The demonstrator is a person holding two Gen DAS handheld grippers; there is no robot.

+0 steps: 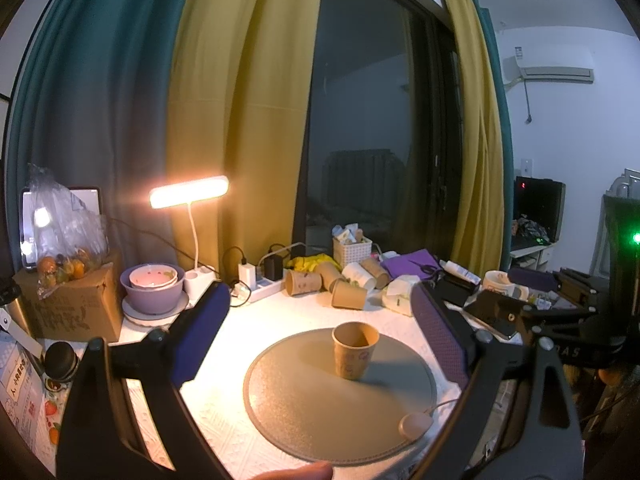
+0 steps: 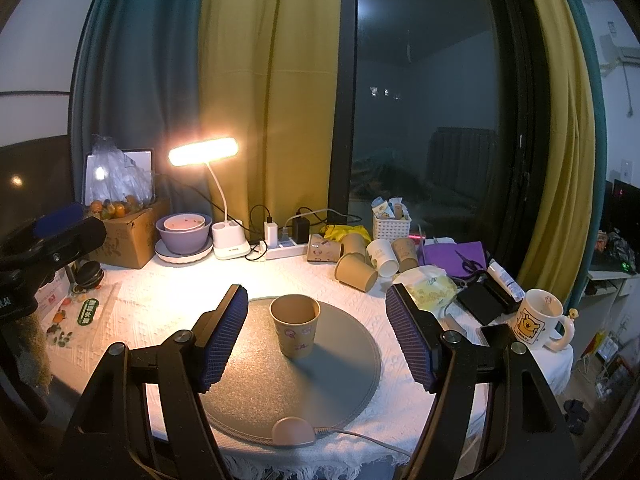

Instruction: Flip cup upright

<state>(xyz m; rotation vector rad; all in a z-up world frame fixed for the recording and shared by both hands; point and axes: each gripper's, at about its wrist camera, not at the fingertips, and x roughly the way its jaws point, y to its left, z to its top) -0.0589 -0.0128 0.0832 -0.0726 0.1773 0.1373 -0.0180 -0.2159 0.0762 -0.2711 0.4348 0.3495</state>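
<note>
Paper cup [image 2: 295, 325] stands upright on the round grey mat [image 2: 256, 392], mouth up, base down; long axis vertical, leaning a hair with the lens curve. Brown, small printed marks on its wall. Interior looks empty as far as the rim lets one see.

Relative to the right hand-held gripper [image 2: 316, 328]: cup sits ahead of it, between the lines of the two blue-padded fingers [image 2: 222, 338], nearer the left finger than the right, touching neither. Jaws stand wide apart, nothing held.

Relative to the left hand-held gripper [image 1: 320, 336]: cup [image 1: 354, 350] lies ahead and slightly right of centre, between the finger lines, clear of both pads [image 1: 202, 336]. Jaws also spread wide, nothing between them but the cup at a distance. A bare fingertip shows at the bottom edge of this view.

Mat [image 1: 304, 412] rests on a white textured cloth over the bench [image 2: 168, 300]. At the mat's near edge, a small pink puck [image 2: 293, 432] with a white cord running off to the right.

Beyond the cup, toward the window: a cluster of spare paper cups [image 2: 356, 270], mostly lying on their sides. Left of them a white power strip [image 2: 280, 250] with chargers, then a lit desk lamp [image 2: 204, 151], then stacked purple bowls [image 2: 184, 232] on a plate, and a cardboard box [image 2: 132, 236] with a bag of fruit on top.

Right of the right gripper: a cartoon mug [image 2: 538, 318], upright, near the bench edge; a white basket [image 2: 391, 226] further back.
</note>
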